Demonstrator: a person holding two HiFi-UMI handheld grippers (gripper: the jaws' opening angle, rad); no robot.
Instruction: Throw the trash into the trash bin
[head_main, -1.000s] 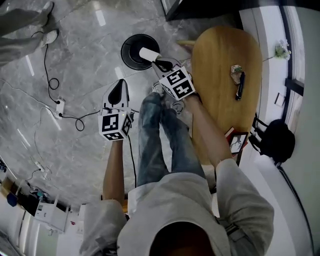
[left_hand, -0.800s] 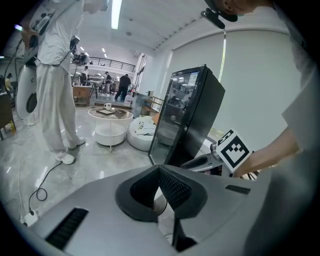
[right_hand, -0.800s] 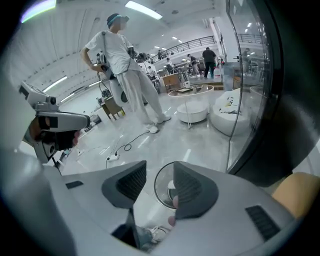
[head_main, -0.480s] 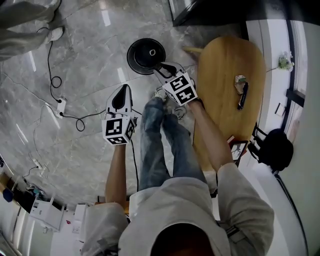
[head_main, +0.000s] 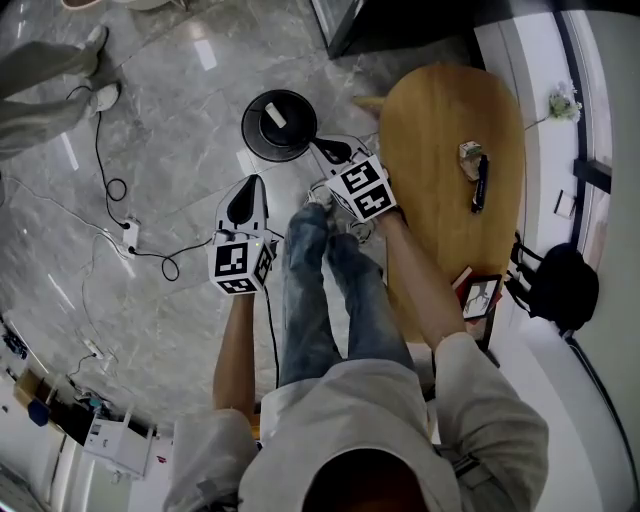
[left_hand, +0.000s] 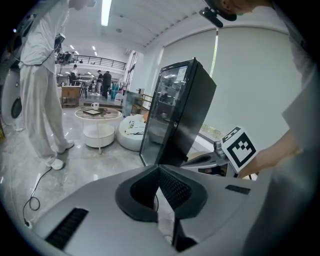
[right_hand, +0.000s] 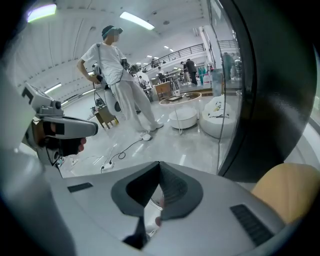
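Observation:
The black round trash bin (head_main: 279, 125) stands on the grey floor, and a white piece of trash (head_main: 275, 117) lies inside it. My right gripper (head_main: 333, 152) hangs just right of the bin's rim. Its jaws have just been closing and now meet with nothing between them (right_hand: 160, 176). My left gripper (head_main: 245, 200) is below and left of the bin, its jaws together and empty (left_hand: 159, 167). A crumpled scrap (head_main: 470, 155) and a dark pen (head_main: 481, 180) lie on the oval wooden table (head_main: 440, 230).
Cables and a power strip (head_main: 128, 232) run over the floor at the left. A tall black cabinet (left_hand: 180, 115) stands ahead, by the table. A person in white (right_hand: 117, 75) stands further off. My own legs (head_main: 320, 290) are between the grippers.
A second ago my right gripper held the white trash over the bin; the trash now lies in the bin and the jaws are shut and empty. Both grippers shifted slightly.

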